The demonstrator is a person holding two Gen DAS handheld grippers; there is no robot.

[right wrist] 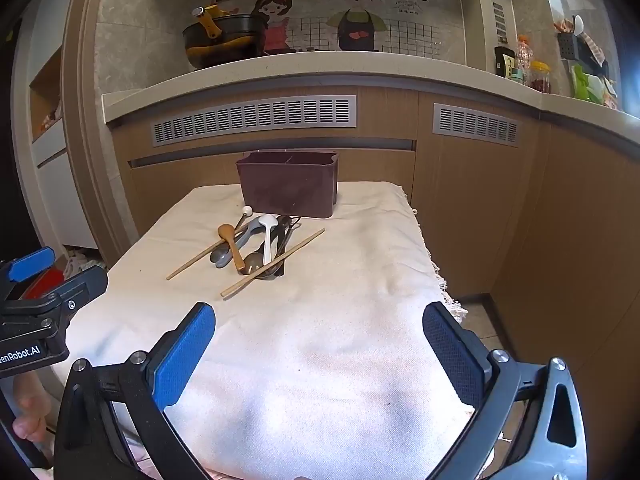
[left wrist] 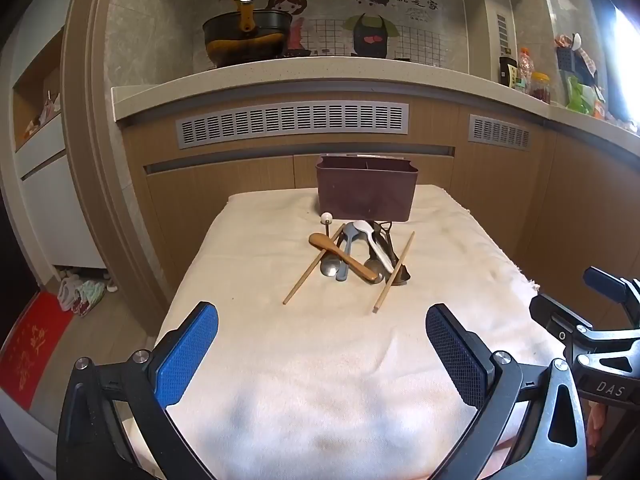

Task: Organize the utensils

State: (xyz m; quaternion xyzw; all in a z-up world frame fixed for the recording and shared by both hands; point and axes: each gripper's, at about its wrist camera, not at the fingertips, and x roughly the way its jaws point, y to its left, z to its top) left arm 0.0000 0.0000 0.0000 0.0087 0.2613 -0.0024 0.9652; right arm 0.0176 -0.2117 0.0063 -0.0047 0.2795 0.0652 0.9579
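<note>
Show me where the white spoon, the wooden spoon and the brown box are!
white spoon (right wrist: 267,240), right wrist view, on its handle.
wooden spoon (right wrist: 226,232), right wrist view, on its bowl.
brown box (left wrist: 366,196), left wrist view, on its front wall.

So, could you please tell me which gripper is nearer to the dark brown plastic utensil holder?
Hard to call; both look about equally far. The left gripper hangs back with the holder slightly right of centre; the right gripper sees it slightly left.
</note>
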